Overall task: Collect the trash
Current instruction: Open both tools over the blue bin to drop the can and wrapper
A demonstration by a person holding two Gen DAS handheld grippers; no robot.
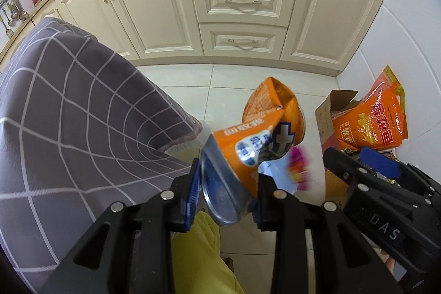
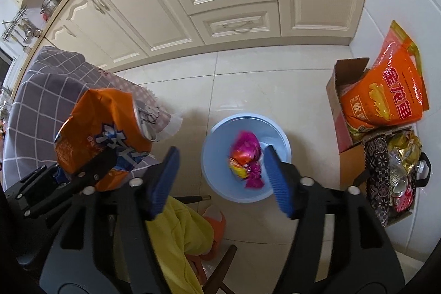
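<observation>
A crushed orange can [image 1: 242, 139] with blue and white print sits between the blue pads of my left gripper [image 1: 228, 175], which is shut on it. The right wrist view shows the same can [image 2: 104, 123] held up at the left, over the table's edge. My right gripper [image 2: 222, 156] stands open above a light blue bin [image 2: 220, 134] on the floor, with nothing between its pads. A pink and yellow wrapper [image 2: 246, 159] lies loose inside the bin, just below the right pad. In the left wrist view the wrapper [image 1: 299, 167] is blurred and the right gripper [image 1: 355, 159] is beside it.
A table under a grey checked cloth [image 1: 69, 115] is at the left. Cream cabinets [image 1: 242, 4] stand behind. At the right, a cardboard box holds an orange bag [image 2: 386, 90], and a patterned bag [image 2: 397, 170] holds crushed cans and wrappers. A yellow garment [image 2: 176, 239] is below.
</observation>
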